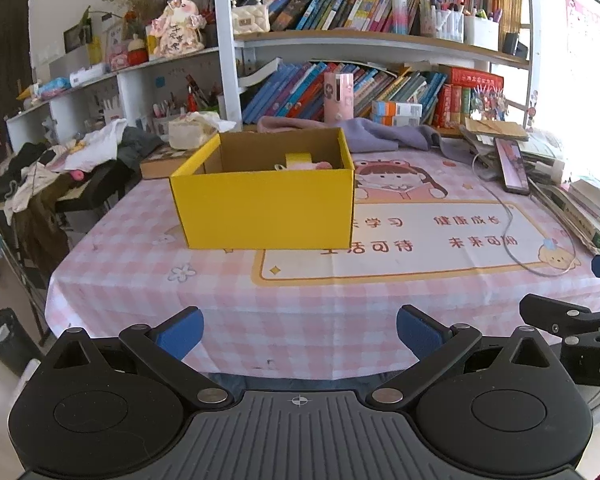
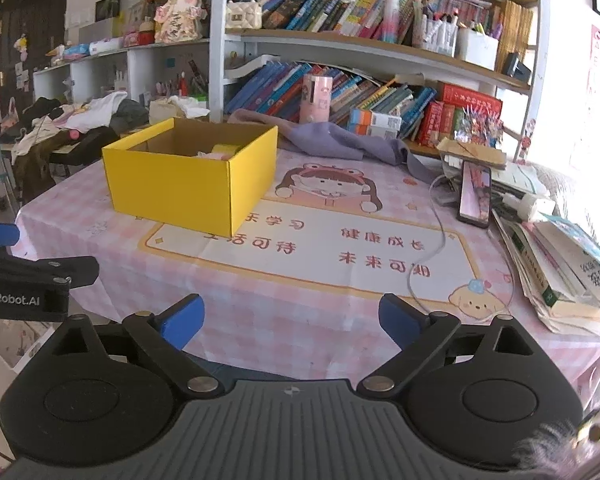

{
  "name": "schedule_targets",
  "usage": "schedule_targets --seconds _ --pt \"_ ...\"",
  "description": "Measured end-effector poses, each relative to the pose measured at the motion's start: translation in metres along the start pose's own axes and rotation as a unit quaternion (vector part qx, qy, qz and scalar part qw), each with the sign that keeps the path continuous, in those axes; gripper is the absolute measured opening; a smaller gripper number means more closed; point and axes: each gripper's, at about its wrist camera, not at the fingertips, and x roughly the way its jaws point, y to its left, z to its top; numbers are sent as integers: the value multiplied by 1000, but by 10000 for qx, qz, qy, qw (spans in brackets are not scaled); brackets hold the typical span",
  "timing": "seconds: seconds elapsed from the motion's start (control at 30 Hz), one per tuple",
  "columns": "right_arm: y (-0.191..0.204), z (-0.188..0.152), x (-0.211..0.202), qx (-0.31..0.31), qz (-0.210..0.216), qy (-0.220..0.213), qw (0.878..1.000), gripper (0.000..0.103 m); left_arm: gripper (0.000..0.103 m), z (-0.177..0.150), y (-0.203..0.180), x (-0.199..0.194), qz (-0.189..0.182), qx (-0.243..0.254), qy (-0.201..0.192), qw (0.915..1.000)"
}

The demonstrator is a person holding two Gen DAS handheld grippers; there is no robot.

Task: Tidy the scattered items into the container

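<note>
A yellow cardboard box (image 1: 266, 208) stands open on the pink checked tablecloth (image 1: 300, 304); it also shows in the right wrist view (image 2: 188, 184). Inside it lie a yellow tape roll (image 1: 299, 159) and a pink soft item (image 1: 316, 165), partly hidden by the walls. My left gripper (image 1: 299, 334) is open and empty near the table's front edge, well short of the box. My right gripper (image 2: 291, 322) is open and empty, also at the front edge, to the right of the box.
A phone (image 2: 476, 194) with a white cable (image 2: 432, 240) lies at the right. Stacked books and papers (image 2: 560, 264) sit along the right edge. A purple cloth (image 2: 340, 136) lies behind the box, before the bookshelf (image 2: 340, 40). A cluttered side desk (image 1: 60, 168) stands at left.
</note>
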Motion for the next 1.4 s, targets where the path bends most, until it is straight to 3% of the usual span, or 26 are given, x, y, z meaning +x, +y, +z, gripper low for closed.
schedule_targets --seconds 1.4 --pt "2 0 16 -58 -27 275 9996 103 103 0 3 15 -144 -74 320 9994"
